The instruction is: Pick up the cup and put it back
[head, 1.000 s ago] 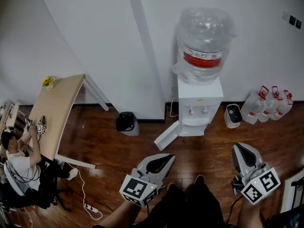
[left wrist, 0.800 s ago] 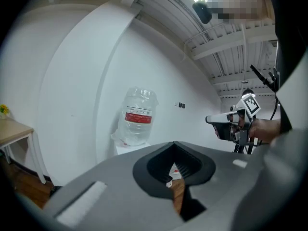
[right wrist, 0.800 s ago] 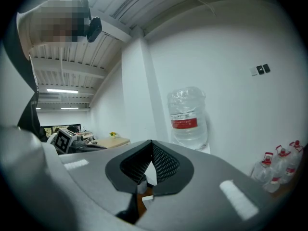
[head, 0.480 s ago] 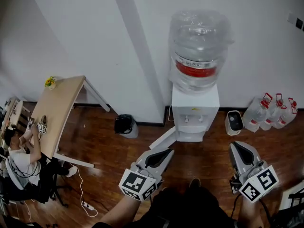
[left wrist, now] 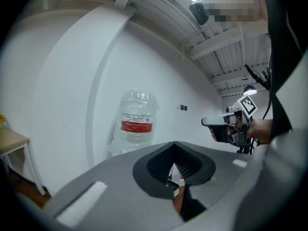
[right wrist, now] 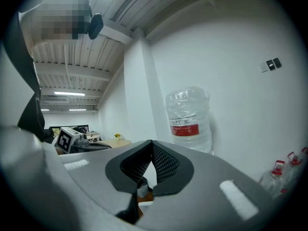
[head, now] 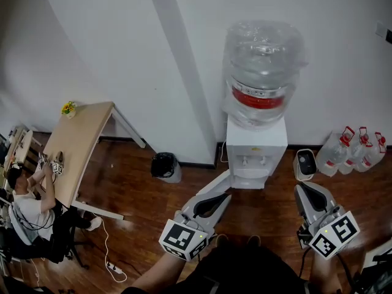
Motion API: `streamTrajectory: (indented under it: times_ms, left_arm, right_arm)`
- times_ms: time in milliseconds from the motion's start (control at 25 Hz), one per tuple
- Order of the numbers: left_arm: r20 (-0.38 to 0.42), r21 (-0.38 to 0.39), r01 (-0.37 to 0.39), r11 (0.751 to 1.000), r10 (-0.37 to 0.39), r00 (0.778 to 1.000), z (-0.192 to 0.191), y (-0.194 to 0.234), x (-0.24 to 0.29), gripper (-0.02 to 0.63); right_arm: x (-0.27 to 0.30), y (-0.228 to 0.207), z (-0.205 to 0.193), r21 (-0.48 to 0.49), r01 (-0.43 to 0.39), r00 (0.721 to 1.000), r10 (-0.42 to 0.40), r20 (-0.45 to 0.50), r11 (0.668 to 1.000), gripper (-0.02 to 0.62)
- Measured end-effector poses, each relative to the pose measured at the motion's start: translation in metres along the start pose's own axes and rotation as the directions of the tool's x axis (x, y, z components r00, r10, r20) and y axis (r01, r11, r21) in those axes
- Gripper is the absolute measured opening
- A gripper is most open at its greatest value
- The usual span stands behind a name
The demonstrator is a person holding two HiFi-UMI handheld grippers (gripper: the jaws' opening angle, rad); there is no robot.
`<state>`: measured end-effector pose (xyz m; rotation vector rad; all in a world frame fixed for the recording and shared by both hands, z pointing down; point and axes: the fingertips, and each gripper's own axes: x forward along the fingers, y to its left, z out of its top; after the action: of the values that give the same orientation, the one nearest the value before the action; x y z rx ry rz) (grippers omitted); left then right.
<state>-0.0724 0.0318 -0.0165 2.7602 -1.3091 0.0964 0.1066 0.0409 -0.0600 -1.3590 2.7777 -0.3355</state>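
Note:
No cup shows in any view. A white water dispenser (head: pixel 256 146) with a large clear bottle (head: pixel 263 66) stands against the wall ahead, and its lower door (head: pixel 214 185) hangs open to the left. My left gripper (head: pixel 222 196) is low in the head view, shut and holding nothing, its tips pointing at the open door. My right gripper (head: pixel 302 189) is held to the dispenser's right, shut and holding nothing. In the left gripper view the shut jaws (left wrist: pixel 174 143) point at the bottle (left wrist: pixel 137 124). The right gripper view has the shut tips (right wrist: pixel 152 142) left of the bottle (right wrist: pixel 188 119).
A wooden table (head: pixel 76 146) stands at the left with a seated person (head: pixel 24 204) beside it. A black bin (head: pixel 164 164) sits by the wall. Several water jugs (head: pixel 358 149) and a small white unit (head: pixel 304 163) stand right of the dispenser. A cable (head: pixel 113 259) lies on the floor.
The dispenser has shifted in the head view as the camera moved. Both grippers stay shut; the left one has edged forward and right, closer to the open door.

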Motion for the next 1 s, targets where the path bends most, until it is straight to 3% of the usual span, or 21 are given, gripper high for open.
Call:
streamTrajectory:
  times_ms: [240,640,840,1000]
  left_arm:
    - [0.017,-0.047,-0.031,0.998,0.032,0.999,0.009,0.015,0.007,0.000]
    - [0.014,0.005,0.061,0.998,-0.061,0.998,-0.001,0.025,0.020,0.000]
    - [0.055,0.022,0.059,0.998,-0.060,0.997,-0.023,0.041,0.027,0.000]
    - [0.020,0.036,0.043,0.998,-0.043,0.999,-0.062,0.055,0.036,0.000]
  right_arm:
    - [0.013,-0.010,0.007,0.005,0.011,1.000,-0.011,0.003,1.000,0.002]
    - [0.035,-0.023,-0.002,-0.004,0.013,1.000,-0.013,0.000,1.000,0.002]
    - [0.052,-0.032,-0.027,-0.029,0.001,1.000,-0.001,0.006,1.000,0.002]
    - [0.067,-0.046,-0.060,-0.062,0.001,1.000,-0.001,0.003,0.998,0.002]
